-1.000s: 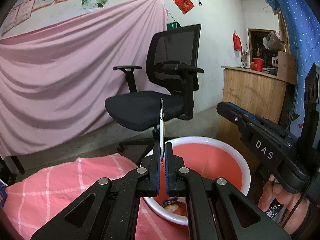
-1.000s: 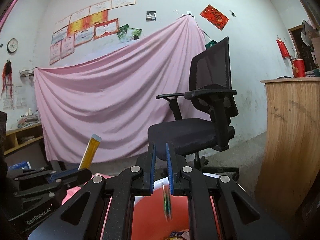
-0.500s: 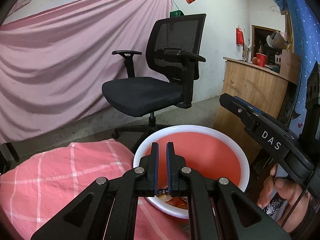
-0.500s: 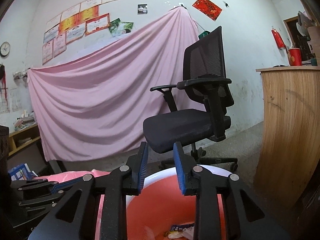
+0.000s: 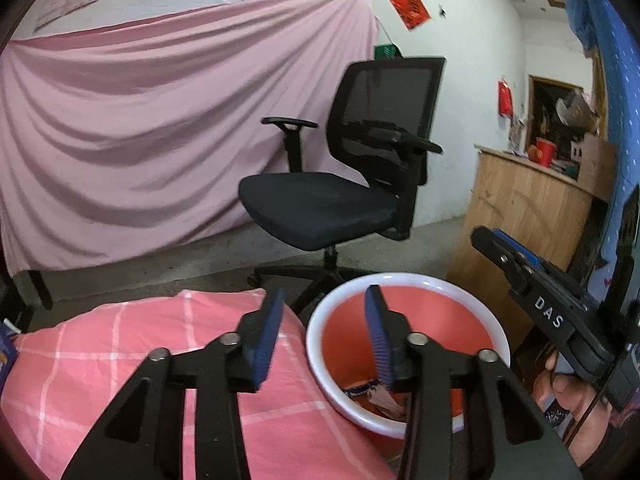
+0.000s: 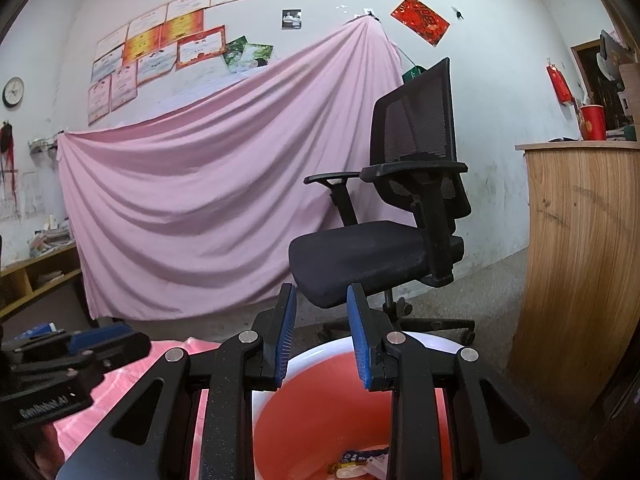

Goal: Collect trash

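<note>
Dropping looks finished: we see both tongs empty over the basin [image 5: 408,284], lower centre of each frame. Left tongs [image 5: 320,332] have just been opening and stand spread, nothing between them; right tongs [image 6: 320,336] have also just parted, gap bare.

Trash [image 6: 360,464] lies at the basin's bottom, low in the right-wrist frame: several wrappers bunched together, exact number not readable.

Count: one basin, two tongs, one chair [image 5: 340,200], one pink checked cloth [image 5: 120,360] at lower left.

Next move, we judge: swing back over the cloth to seek more litter; none shows there now.
</note>
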Motion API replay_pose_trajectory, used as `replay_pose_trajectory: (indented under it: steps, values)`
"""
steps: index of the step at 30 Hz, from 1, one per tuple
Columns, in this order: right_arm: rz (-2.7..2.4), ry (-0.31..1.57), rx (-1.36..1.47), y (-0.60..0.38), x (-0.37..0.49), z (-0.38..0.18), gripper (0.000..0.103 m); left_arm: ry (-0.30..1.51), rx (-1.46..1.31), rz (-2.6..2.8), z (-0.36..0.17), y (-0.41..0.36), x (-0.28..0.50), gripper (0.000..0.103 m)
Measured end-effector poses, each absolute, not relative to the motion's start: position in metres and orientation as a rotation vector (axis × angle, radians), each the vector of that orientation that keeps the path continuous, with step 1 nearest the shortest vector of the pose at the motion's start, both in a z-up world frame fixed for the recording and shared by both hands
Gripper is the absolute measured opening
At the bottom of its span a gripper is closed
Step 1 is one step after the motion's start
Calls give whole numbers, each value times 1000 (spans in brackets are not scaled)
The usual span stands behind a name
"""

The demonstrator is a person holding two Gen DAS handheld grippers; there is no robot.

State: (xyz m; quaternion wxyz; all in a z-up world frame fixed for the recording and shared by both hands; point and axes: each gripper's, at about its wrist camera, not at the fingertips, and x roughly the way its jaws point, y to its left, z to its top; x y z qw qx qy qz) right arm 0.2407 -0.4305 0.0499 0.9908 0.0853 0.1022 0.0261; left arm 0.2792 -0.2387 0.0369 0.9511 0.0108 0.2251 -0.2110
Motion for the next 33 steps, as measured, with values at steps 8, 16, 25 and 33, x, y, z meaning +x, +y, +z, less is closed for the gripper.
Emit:
replay_pose_trajectory:
  steps: [8,16,25,33]
  values:
    - [34,168,183,-423,224,57,50,419,-14,-361,49,-203,261,57]
    - [7,131,147,-406,195,62,75,362,-89,-288,53,-164,233,92]
    - [1,119,123,-382,158,59,103,323,-107,-243,46,-131,189,101]
    - [26,114,56,-350,119,54,103,320,-119,-194,36,-101,153,101]
